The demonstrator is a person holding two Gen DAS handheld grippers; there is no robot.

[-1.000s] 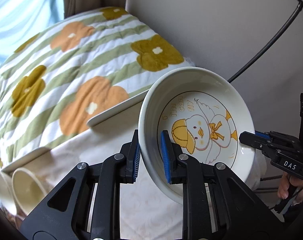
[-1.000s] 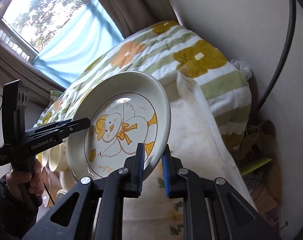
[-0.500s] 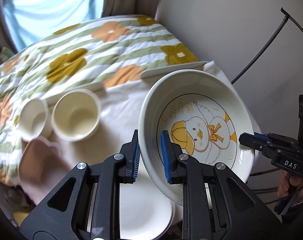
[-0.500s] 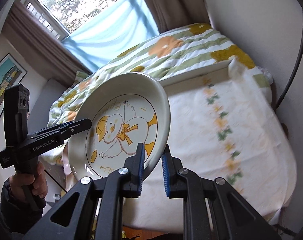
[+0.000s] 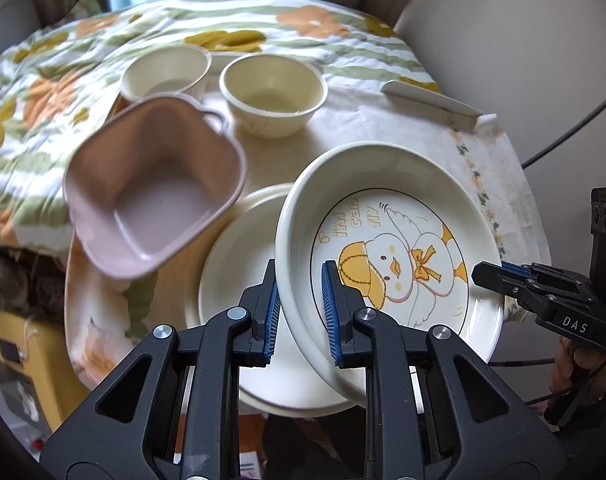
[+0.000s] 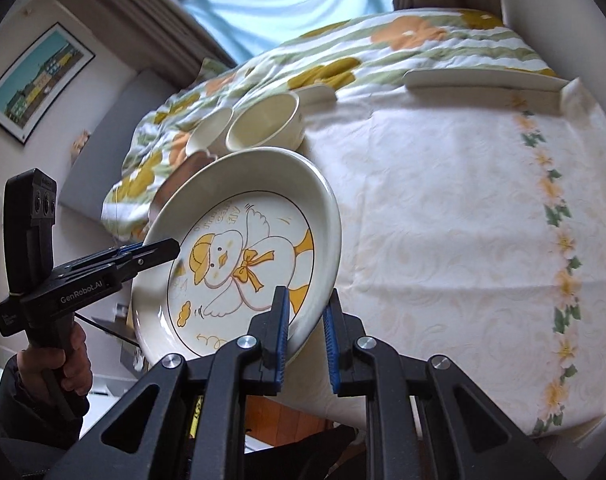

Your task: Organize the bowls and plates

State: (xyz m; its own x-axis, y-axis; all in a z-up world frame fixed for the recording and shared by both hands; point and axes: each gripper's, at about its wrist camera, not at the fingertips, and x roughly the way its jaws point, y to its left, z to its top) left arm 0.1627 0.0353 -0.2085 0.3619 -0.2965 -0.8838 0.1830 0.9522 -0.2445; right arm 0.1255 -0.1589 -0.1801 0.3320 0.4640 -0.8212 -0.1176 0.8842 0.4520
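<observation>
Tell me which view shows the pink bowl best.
Left wrist view: the pink bowl shows whole, with its inside, though slightly blurred. The right wrist view shows only a sliver of it behind the duck plate.

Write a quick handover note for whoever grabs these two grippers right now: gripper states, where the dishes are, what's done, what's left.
Left gripper: shut on the duck plate, clamping one side of its rim.
Right gripper: shut on the opposite side of the rim.
The duck plate is tilted, in the air above the plain plate on the table.
Two cream bowls and the pink square bowl sit apart, not nested.
Done: duck plate lifted and brought over.
Left: probably lower it onto the plain plate, release, then sort the bowls.
</observation>
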